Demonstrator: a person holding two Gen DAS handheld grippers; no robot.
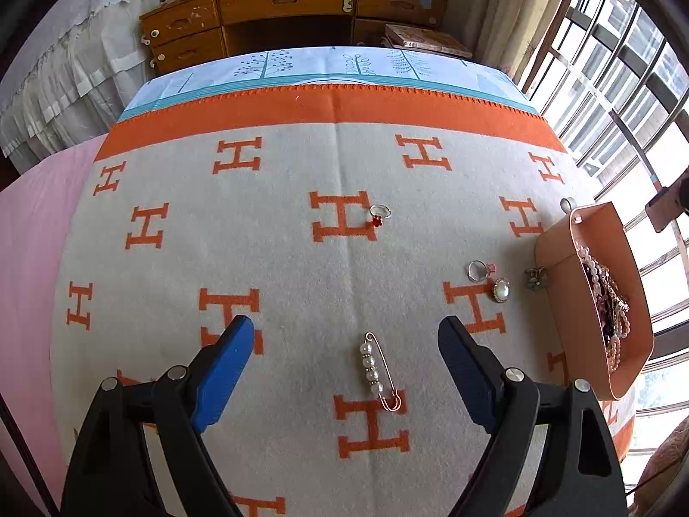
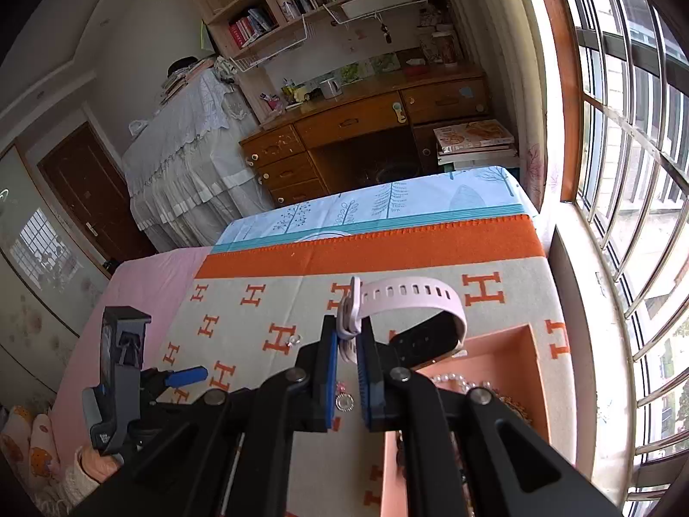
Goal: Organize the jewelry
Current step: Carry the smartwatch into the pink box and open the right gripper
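Lying between left hand-held gripper: pearl pin

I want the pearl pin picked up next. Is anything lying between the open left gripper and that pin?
Nothing visible does. The pearl pin lies alone on the blanket, in the gap ahead of the open left gripper; the rings and brooch lie farther off.
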